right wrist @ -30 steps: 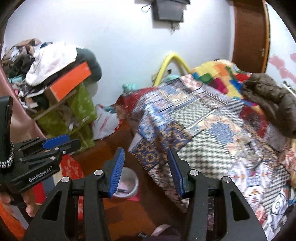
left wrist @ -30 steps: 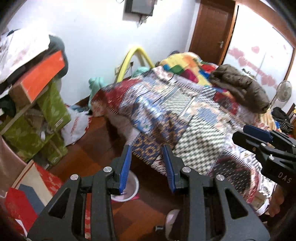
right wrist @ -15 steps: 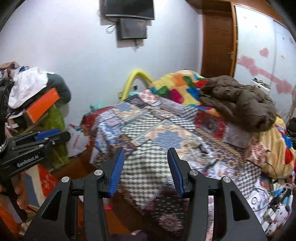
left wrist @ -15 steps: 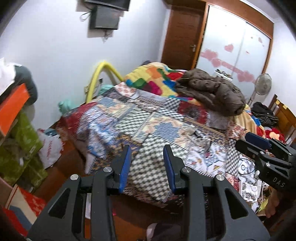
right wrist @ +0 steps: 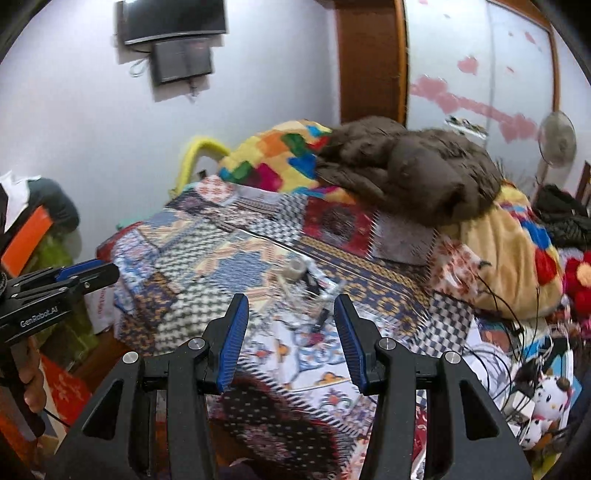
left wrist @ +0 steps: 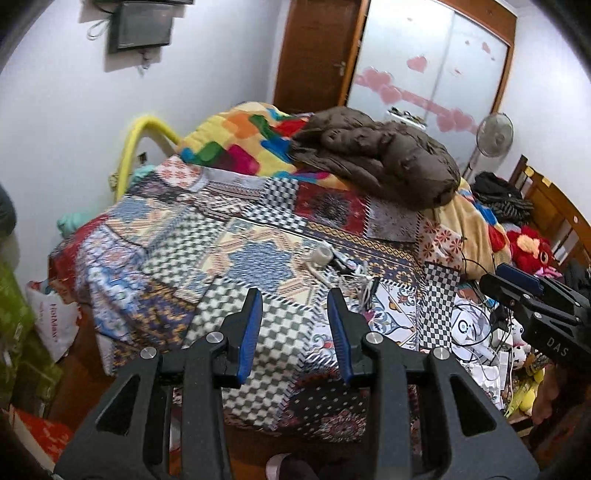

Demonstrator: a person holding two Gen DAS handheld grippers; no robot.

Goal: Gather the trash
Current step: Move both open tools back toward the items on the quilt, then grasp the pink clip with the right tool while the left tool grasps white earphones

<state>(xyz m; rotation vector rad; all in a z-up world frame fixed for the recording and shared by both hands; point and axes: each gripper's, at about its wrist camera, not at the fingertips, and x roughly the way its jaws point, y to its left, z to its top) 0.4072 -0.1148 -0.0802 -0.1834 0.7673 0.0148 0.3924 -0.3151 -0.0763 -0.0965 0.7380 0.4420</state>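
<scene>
We hold two black claws with blue pads above the near edge of a bed (left wrist: 177, 236) covered by a patchwork quilt. Our left claw (left wrist: 294, 332) has its fingers spread wide apart with nothing between them. Our right claw (right wrist: 291, 336) is likewise spread wide and holds nothing; from the left camera it shows at the right edge (left wrist: 532, 295), and from the right camera the left claw shows at the left edge (right wrist: 70, 280).

The trash (left wrist: 343, 269) lies in a small scatter near the middle of the quilt, beyond both claws and touching neither: a pale roll-shaped item (left wrist: 320, 255) with thin wrappers and dark scraps just beside it. The right camera shows the same scatter (right wrist: 306, 291), somewhat blurred, so we cannot tell each piece apart.

Farther back on the bed a brown padded jacket (left wrist: 380, 158) rests on a bright multicoloured blanket (left wrist: 236, 147). Tangled cables and soft toys (right wrist: 539, 391) crowd the bed's right side. A screen (left wrist: 142, 24) hangs on the white wall.
</scene>
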